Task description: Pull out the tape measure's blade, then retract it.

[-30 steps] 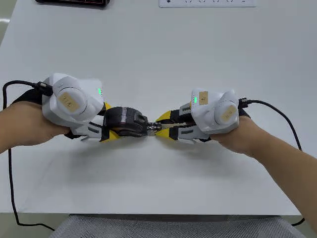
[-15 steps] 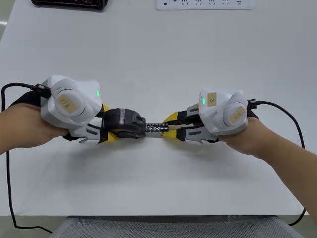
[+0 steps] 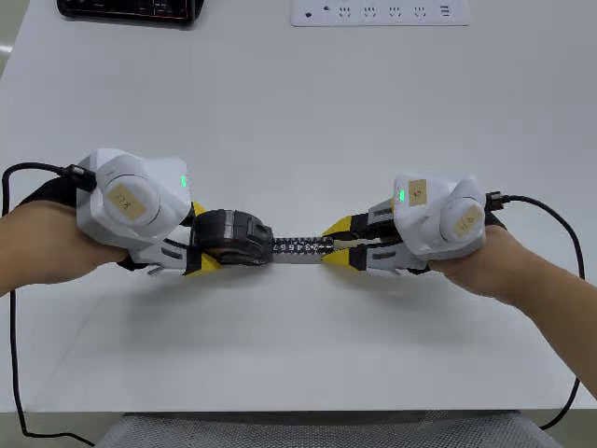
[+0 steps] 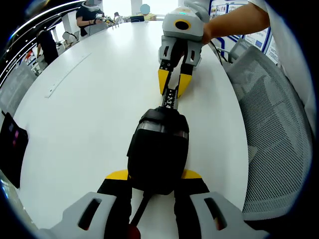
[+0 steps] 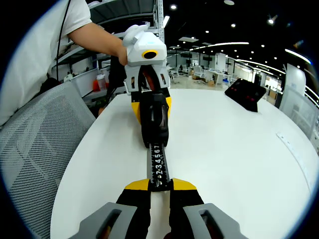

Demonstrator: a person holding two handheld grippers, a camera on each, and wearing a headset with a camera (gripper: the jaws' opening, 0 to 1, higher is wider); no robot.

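Alignment is the story right now: the blade is out a short way and runs straight along the line between the two hands, left to right over the table. The left gripper has its fingers clamped on either side of the black tape measure, low over the table (resting or hovering, hard to call). Dead opposite, the right gripper has its fingers pinched nearly closed on the blade's tip, with numbers up to seven showing. Both hands are level, nose to nose on one axis. The pull, I'd say, wants to go straight away from the case; sideways drift could kink the blade or slip the tip.
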